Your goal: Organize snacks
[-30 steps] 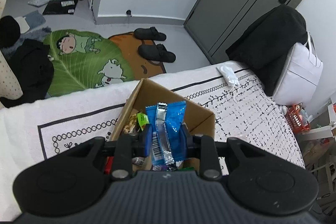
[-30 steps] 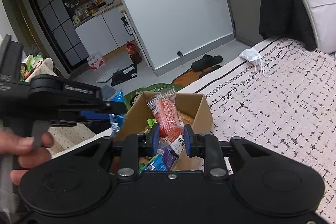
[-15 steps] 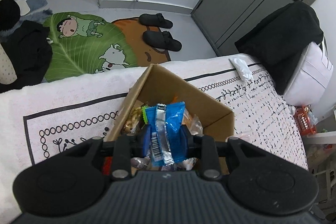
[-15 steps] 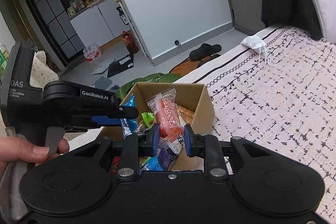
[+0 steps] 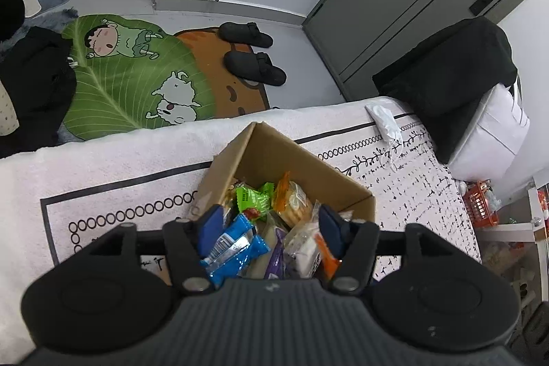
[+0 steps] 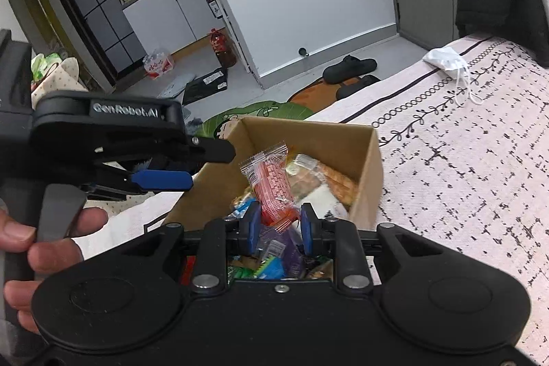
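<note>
With left gripper [image 5: 266, 223] jaws just opened, blue packet [image 5: 233, 246] loose in cardboard box [image 5: 357, 194]; right gripper [image 6: 278, 225] still clamps red packet [image 6: 272, 187], could snag the 6 o'clock rim.

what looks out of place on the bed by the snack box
A crumpled white face mask lies loose on the patterned blanket, apart from the cardboard box. It is no snack. The snacks seen all sit inside the box; none spilled.
</note>
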`<state>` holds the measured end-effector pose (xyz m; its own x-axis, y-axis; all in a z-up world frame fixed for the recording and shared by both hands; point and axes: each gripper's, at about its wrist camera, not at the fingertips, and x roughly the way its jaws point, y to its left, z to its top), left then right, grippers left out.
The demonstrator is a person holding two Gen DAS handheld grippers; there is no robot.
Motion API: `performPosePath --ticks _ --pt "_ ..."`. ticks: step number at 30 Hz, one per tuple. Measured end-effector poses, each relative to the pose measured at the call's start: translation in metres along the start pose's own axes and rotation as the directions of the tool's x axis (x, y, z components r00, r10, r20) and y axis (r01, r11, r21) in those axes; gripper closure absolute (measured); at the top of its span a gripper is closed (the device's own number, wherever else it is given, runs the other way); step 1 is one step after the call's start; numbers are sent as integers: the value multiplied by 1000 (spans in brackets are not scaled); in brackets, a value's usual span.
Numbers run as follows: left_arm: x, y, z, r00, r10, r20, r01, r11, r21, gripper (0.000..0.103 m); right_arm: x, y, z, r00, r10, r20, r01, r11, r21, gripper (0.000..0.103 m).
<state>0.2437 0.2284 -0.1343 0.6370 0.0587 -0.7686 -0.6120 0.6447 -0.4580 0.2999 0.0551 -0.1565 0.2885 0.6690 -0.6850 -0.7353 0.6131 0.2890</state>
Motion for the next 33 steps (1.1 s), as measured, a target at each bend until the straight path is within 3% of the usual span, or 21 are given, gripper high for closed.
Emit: performPosePath --ticks 2,5,10,12,16,20,24,28,33 --pt "-4 2 1 1000 -4 -2 4 1000 -1 34 3 5 0 1000 3 -12 -3 1000 -10 79" --pt "-10 6 2 1000 -13 0 13 1000 -7 34 5 14 -3 999 17 -41 -19 999 -33 77" --pt "-26 11 2 1000 -9 -9 9 1000 0 34 1 21 -6 999 -9 -44 8 999 -32 61" --pt "-32 13 0 1000 -14 -15 14 1000 9 31 -5 21 -4 999 -28 -38 27 999 -24 61" --pt "-45 13 -5 1000 -13 -21 13 1000 22 25 -26 19 -2 998 -63 -10 63 998 -1 60" --pt "-58 7 -13 999 -37 -38 39 998 56 23 -45 14 -6 993 -121 0 121 992 18 51" --pt "-75 0 -21 998 -52 -33 55 994 92 12 -67 9 -12 990 -143 3 142 988 60 49" --pt "-91 -4 -31 997 -60 -38 65 989 130 4 -91 8 -26 986 -165 15 163 982 95 36" --pt "-112 -9 -46 996 -80 -31 85 979 184 0 -120 7 -38 980 -196 39 189 971 145 29"
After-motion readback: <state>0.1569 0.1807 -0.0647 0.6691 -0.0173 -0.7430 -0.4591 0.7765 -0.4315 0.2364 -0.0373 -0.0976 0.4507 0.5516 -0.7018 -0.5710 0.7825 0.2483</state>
